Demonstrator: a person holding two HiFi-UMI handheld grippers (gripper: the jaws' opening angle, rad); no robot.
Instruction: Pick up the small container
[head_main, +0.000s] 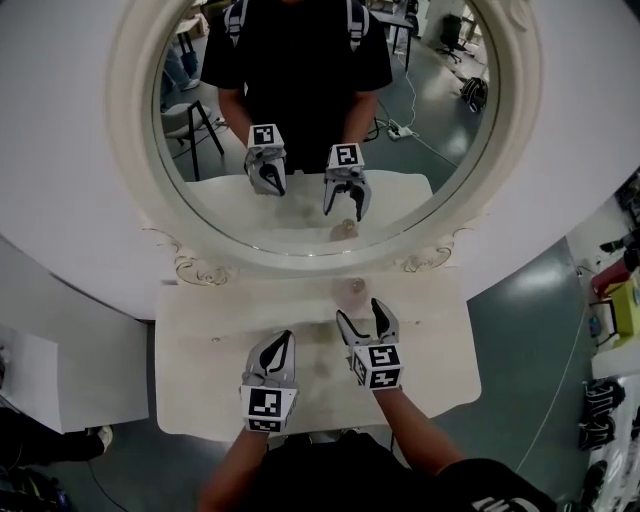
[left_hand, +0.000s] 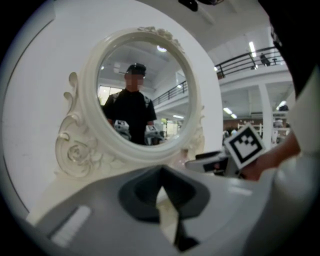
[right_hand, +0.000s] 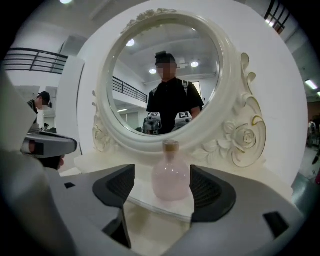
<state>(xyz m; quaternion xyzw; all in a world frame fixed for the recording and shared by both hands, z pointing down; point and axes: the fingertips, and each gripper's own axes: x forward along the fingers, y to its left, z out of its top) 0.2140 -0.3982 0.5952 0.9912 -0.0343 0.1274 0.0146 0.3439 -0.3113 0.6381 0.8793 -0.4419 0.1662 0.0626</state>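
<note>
Bottle is the shape of the small container (right_hand: 171, 175): a round, squat belly of pale pink see-through material, narrowing to a short neck that is closed by a tan, cork-like stopper. It stands upright on a pale ledge at the foot of the mirror (right_hand: 227, 100), at the far middle of the cream dressing table (head_main: 200, 350). Whether anything is in it cannot be told; the belly shows an even, milky pink all through, with no liquid line to make out. Its reflection shows faintly in the glass at 12 o'clock from it.

In the head view the right gripper (head_main: 360, 312) is just at 6 o'clock of the bottle, pointing at it. Its jaws stand wide apart. In the right gripper view the bottle sits in line with the gap, a little beyond the dark ribbed pads (right_hand: 120, 185), and neither pad touches it.

The left gripper (head_main: 285, 338) hovers over the table at about 8 o'clock from the bottle, well apart from it. Its jaws are drawn together at the tips with nothing between them.

The mirror's ornate cream frame fills the 12 o'clock side of the table.
</note>
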